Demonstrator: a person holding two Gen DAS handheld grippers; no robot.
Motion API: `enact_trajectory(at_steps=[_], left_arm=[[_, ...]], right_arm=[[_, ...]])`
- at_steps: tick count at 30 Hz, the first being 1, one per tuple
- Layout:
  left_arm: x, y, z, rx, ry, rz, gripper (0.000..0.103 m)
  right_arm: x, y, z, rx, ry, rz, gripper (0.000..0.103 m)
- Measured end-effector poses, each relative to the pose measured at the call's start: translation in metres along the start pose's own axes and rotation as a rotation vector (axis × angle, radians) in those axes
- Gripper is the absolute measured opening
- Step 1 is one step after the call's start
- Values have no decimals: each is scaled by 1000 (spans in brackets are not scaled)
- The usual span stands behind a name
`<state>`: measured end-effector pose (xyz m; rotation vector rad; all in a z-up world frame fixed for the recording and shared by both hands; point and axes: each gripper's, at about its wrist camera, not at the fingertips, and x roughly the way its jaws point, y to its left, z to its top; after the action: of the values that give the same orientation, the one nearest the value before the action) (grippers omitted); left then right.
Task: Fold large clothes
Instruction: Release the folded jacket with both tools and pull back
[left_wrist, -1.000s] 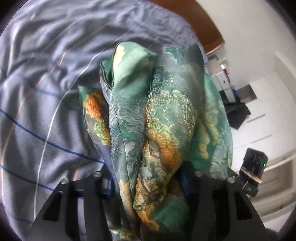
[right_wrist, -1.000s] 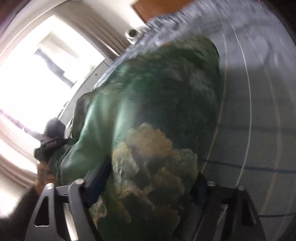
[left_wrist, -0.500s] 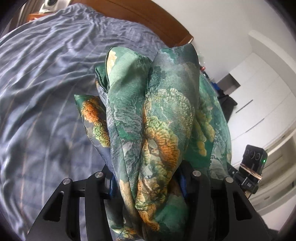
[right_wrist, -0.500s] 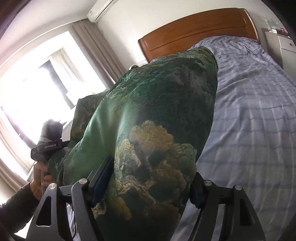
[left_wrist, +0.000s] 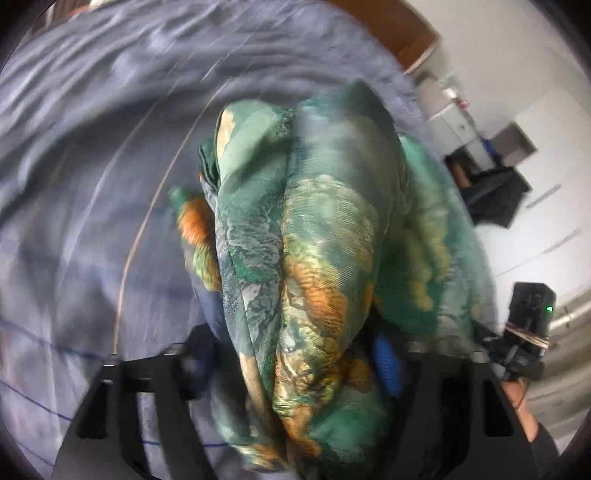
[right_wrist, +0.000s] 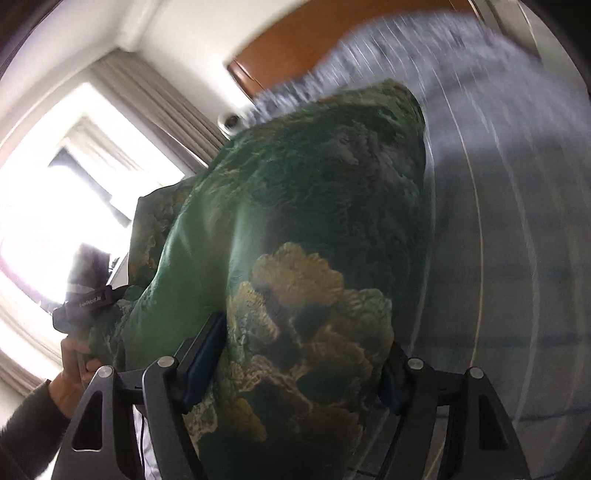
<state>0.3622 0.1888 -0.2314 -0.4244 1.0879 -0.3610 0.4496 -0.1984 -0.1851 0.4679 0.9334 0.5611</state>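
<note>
Left wrist view: left gripper (left_wrist: 295, 363) jaws are opening, wider than a second ago — green garment (left_wrist: 314, 258) bunched between them at 12 o'clock over the bed (left_wrist: 92, 221). Right gripper (right_wrist: 295, 373) is likewise opening around the cloth — release is judged underway.

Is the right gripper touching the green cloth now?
Touching: in the right wrist view the green cloth fills the opening right gripper, lying against its fingers.
</note>
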Motion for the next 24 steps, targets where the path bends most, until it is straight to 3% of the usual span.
enact_trajectory(at_steps=[1, 2, 5, 7, 11, 14, 16, 20, 24], left_arm=[[-4, 9, -9, -16, -46, -20, 96], [-11, 15, -14, -29, -73, -27, 99], [-39, 10, -24, 7, -122, -4, 97], [-71, -8, -36, 99, -212, 96, 98], [-120, -57, -66, 254, -381, 373, 102], [-142, -85, -91, 323, -475, 478, 102], [-152, -105, -108, 362, -511, 528, 102], [-165, -136, -131, 371, -543, 529, 103], [-175, -160, -147, 339, -550, 480, 103]], right_arm=[[7, -6, -7, 22, 17, -11, 85], [8, -11, -15, 40, -10, -8, 87], [-10, -11, -26, 61, -92, 8, 96], [-30, 0, -33, 21, -129, -27, 96], [-77, 31, -49, -172, -208, -206, 96], [-114, 71, -76, -348, -303, -390, 96], [-133, 83, -84, -410, -366, -455, 96], [-179, 117, -121, -479, -479, -491, 96], [-198, 125, -138, -409, -457, -457, 96]])
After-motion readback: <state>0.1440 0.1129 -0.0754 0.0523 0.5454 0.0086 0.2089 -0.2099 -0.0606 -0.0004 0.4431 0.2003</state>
